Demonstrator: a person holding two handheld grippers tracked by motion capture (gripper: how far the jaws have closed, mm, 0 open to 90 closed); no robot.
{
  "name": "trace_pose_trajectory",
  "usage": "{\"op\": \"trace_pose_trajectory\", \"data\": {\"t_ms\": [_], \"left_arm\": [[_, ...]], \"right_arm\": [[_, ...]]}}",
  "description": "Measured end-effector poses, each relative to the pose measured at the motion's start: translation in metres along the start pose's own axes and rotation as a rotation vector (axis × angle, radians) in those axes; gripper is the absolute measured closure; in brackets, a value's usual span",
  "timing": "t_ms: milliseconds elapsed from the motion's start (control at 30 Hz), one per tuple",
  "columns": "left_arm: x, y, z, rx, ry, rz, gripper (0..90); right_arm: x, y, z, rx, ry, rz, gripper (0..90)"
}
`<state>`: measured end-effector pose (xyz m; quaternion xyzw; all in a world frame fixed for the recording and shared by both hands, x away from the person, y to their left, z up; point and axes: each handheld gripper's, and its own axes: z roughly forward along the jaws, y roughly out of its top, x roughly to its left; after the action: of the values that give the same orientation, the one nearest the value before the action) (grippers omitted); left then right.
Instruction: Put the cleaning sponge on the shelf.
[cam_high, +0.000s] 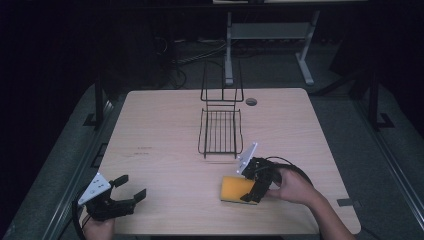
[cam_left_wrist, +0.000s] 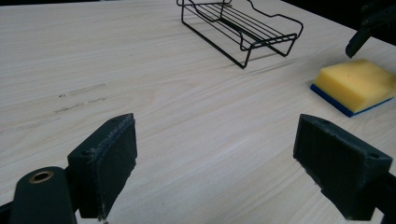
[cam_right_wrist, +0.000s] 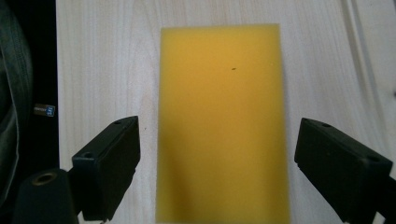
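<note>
right gripper (cam_right_wrist: 219, 158) spread wide over sponge (cam_right_wrist: 222, 121) on counter (cam_high: 165, 150), near front edge | I'd lower squarely, pinch long sides (foam squashes) | left gripper (cam_left_wrist: 215, 154) open, idle | wire rack (cam_high: 220, 131) beyond

The left gripper (cam_high: 131, 189) is sitting low at the near left, held by the person's left hand (cam_high: 98, 227) coming in from the bottom edge. Its jaws are standing wide apart and pointing right and slightly forward, with nothing between them; in the left gripper view the left gripper (cam_left_wrist: 217, 154) is showing both dark pads spread far to either side. The right hand (cam_high: 295, 186) is reaching in from the lower right, forearm angling up and leftward, gripping the right gripper (cam_high: 252, 187), which is tilting down and to the left. In the right gripper view the right gripper (cam_right_wrist: 217, 156) is looking straight down, its jaws spread wide.
</note>
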<state>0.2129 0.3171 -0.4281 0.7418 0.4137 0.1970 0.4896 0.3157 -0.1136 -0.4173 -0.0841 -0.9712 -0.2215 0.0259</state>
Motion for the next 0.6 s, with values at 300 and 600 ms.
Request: {"op": "trace_pose_trajectory", "data": {"t_ms": [300,600], "left_arm": [[0.000,0.000,0.001,0.000,-0.004,0.000,12.8],[-0.001,0.000,0.001,-0.001,-0.006,0.000,12.9]], "right_arm": [[-0.004,0.000,0.010,-0.001,0.010,0.020,14.0],[-0.003,-0.001,0.016,-0.009,0.006,0.018,14.0]]}}
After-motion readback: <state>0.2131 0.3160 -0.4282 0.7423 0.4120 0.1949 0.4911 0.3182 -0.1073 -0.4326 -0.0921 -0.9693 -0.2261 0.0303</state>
